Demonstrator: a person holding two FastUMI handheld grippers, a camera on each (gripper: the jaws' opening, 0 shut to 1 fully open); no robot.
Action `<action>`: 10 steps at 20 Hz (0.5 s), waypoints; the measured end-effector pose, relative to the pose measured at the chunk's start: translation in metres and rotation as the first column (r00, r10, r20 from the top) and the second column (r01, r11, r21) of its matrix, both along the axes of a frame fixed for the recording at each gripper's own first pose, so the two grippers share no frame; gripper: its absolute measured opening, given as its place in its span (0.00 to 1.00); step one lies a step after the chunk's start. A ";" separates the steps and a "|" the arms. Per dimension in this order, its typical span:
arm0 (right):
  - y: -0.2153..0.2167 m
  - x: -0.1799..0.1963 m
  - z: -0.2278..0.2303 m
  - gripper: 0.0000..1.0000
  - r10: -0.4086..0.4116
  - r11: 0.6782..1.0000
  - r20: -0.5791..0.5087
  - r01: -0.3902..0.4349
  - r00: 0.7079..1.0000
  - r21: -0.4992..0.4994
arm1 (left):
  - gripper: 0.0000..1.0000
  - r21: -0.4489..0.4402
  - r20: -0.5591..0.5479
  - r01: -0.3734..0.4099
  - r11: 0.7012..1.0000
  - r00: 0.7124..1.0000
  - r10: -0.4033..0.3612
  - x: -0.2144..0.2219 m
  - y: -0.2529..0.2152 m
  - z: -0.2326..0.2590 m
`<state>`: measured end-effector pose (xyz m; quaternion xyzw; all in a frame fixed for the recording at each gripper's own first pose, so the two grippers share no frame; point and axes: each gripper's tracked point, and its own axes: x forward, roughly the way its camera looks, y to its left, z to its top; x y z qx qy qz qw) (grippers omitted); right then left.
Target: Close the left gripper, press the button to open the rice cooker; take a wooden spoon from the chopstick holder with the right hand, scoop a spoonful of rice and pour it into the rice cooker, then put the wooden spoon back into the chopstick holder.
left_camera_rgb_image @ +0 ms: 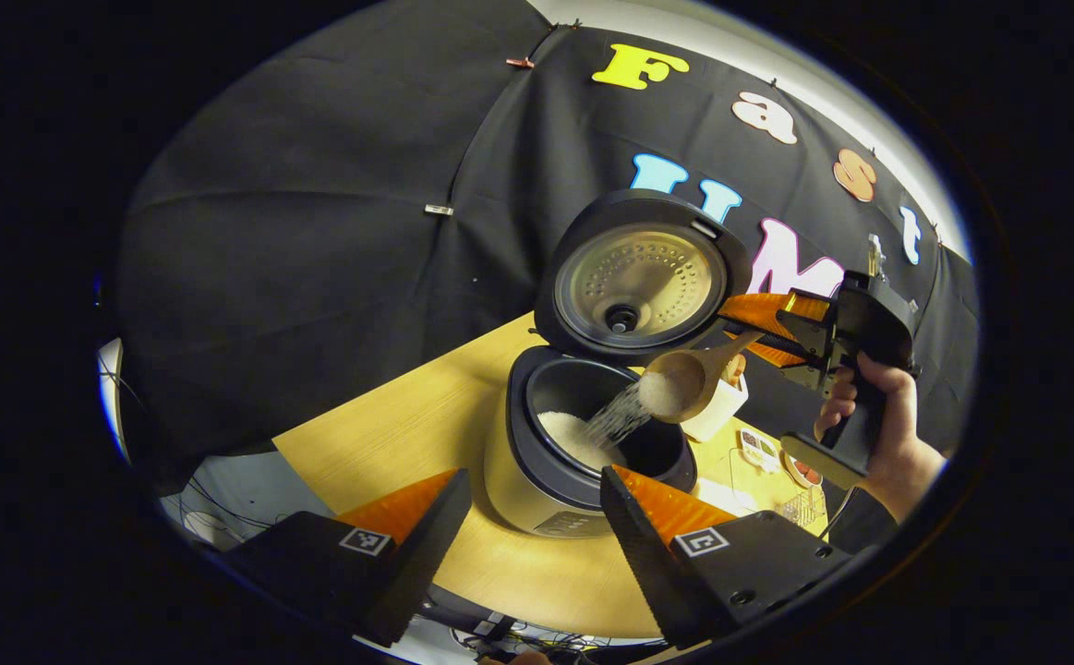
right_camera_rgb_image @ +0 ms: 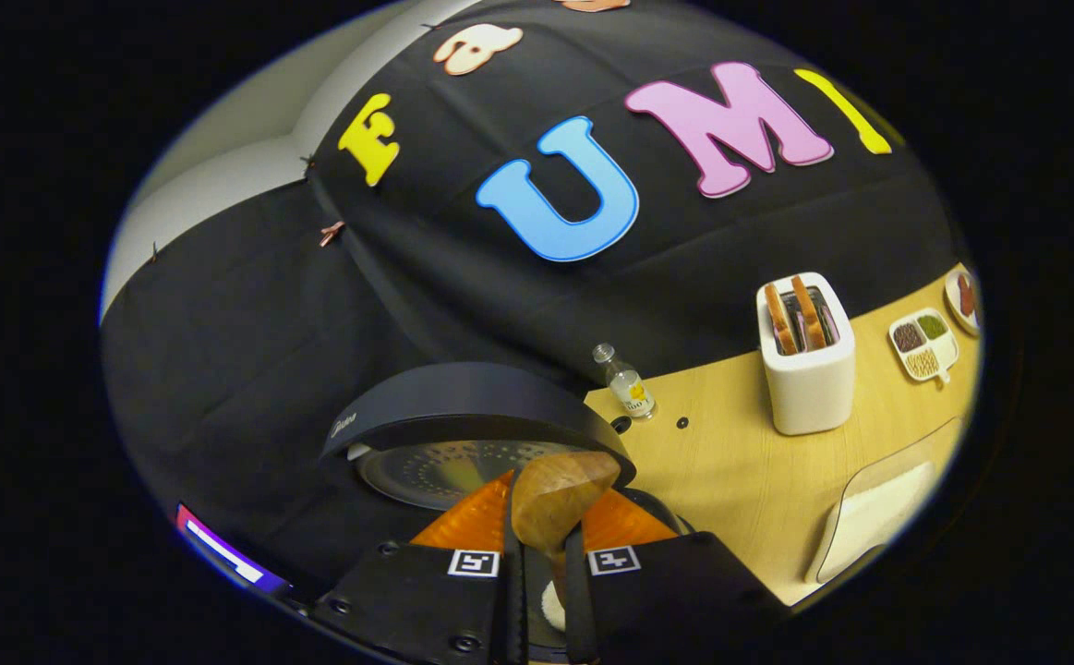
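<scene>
The left claw (left_camera_rgb_image: 527, 517) is wide open, low over the counter (left_camera_rgb_image: 407, 434). Just past it sits the rice cooker (left_camera_rgb_image: 583, 443), lid up. Above the pot, the right claw (right_camera_rgb_image: 537, 554) squeezes the tipped wooden spoon (left_camera_rgb_image: 684, 383), and rice (left_camera_rgb_image: 620, 420) pours in.

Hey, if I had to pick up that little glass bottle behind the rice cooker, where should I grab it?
Grip the small bottle across its body, below the narrow neck, coming in level from the open table side toward the toaster. It stands upright, and the raised rice cooker lid crowds its other side.
</scene>
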<state>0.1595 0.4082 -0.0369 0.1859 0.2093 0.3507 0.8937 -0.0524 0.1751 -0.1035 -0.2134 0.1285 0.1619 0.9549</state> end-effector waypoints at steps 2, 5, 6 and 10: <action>0.009 -0.005 -0.005 0.21 0.044 0.998 0.064 -0.040 0.997 -0.056 | 0.96 0.008 0.010 0.000 1.000 1.000 -0.001 0.000 0.002 0.005; 0.018 -0.011 -0.014 0.20 0.103 0.987 0.148 -0.084 0.984 -0.134 | 0.95 0.023 0.014 0.010 1.000 1.000 -0.010 0.004 0.004 0.006; 0.022 -0.014 -0.018 0.20 0.125 0.983 0.159 -0.101 0.979 -0.153 | 0.96 0.023 0.015 0.012 1.000 1.000 -0.012 0.005 0.005 0.006; 0.027 -0.020 -0.028 0.20 0.195 0.966 0.184 -0.156 0.964 -0.208 | 0.96 0.014 0.014 0.021 1.000 1.000 -0.021 0.007 0.006 0.004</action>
